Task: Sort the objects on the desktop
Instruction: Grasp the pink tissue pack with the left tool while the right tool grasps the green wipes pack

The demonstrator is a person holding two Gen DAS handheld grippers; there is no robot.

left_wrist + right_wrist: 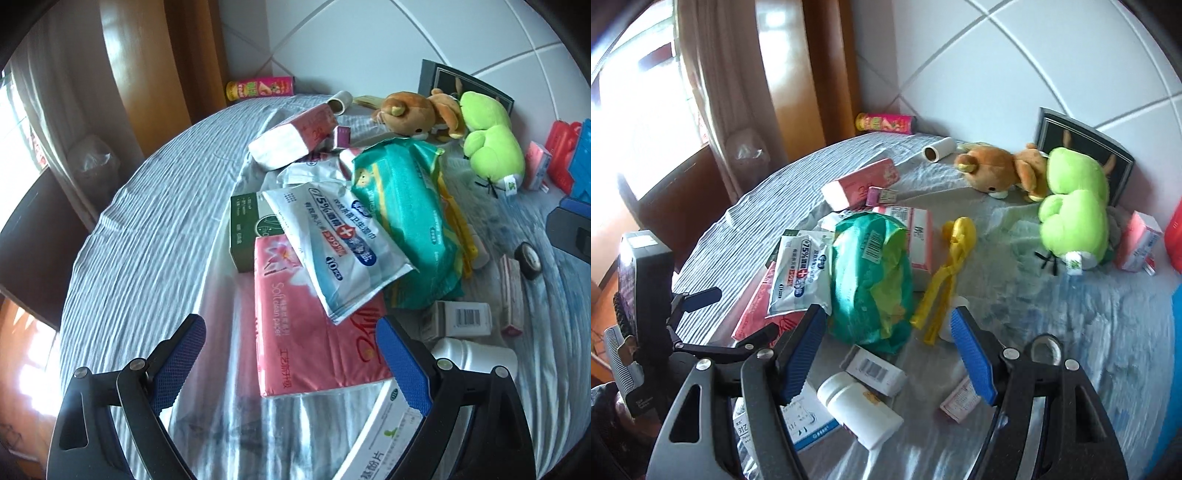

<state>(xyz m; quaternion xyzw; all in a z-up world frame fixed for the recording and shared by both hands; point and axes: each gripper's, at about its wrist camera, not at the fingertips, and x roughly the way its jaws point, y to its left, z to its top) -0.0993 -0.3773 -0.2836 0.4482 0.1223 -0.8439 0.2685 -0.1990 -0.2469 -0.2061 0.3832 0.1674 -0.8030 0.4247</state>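
Note:
A heap of packs lies on the striped tablecloth (147, 240). My left gripper (290, 323) hangs open just above a pink tissue pack (314, 332), with nothing between its blue pads. A white wet-wipes pack (332, 240) lies across that pink pack and leans on a teal pack (402, 206). My right gripper (886, 312) is open too, over the near end of the teal pack (871, 280), and holds nothing. Below it lie a white bottle (860, 406) and a barcoded box (875, 369). The left gripper (746, 312) shows at the left of the right wrist view.
A brown plush (997, 170) and a green plush (1075, 206) lie at the back by a dark picture frame (1123, 166). A yellow plastic clamp (945, 266), a black tape roll (530, 260), a pink can (886, 123), a green box (243, 229) and several small boxes lie around. The wall is close behind.

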